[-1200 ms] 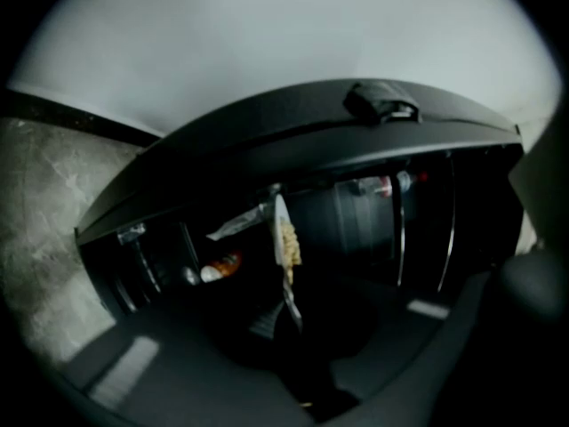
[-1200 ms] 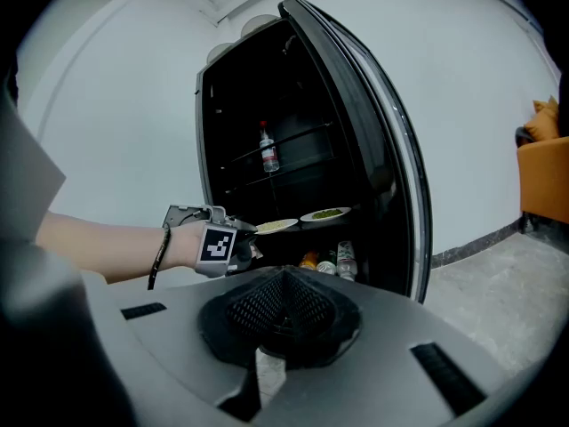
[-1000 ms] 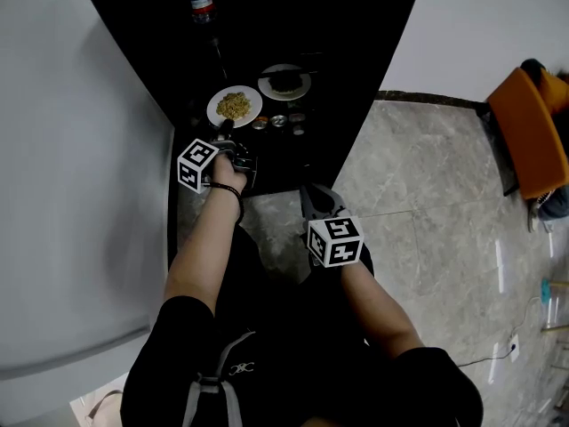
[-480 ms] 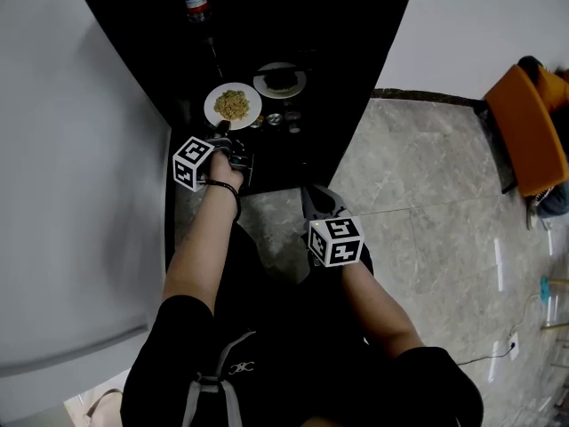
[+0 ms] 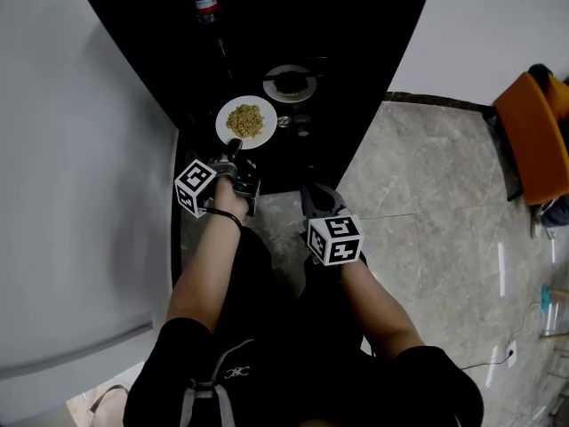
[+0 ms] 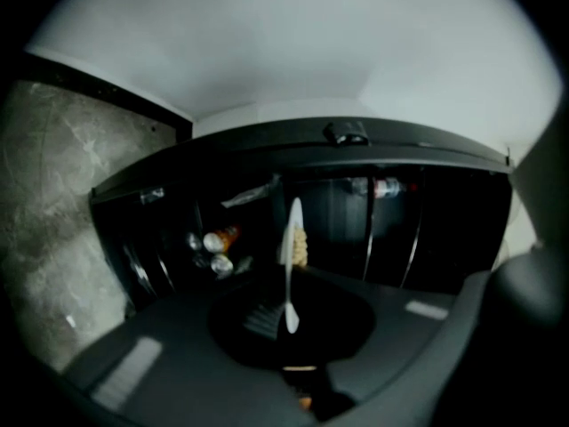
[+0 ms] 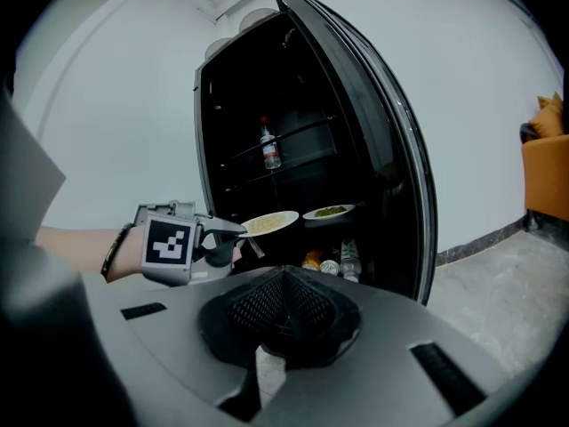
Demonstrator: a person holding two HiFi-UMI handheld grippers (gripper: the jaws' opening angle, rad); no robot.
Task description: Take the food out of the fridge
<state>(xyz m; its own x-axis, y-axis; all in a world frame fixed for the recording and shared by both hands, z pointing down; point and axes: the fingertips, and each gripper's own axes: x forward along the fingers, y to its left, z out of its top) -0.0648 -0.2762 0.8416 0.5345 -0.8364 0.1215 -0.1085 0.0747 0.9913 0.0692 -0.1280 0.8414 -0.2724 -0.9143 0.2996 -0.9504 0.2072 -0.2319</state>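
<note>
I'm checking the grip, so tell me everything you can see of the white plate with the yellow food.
The plate is round, white and shallow, ceramic by its look, with a heap of yellowish food in its middle. It is held roughly level at the open fridge's dark mouth. The left gripper's tongs are shut on its near rim; nothing else visibly touches it.

Bright even room light, near-black fridge (image 5: 267,25) interior, fisheye vignetting, soft gripper views
</note>
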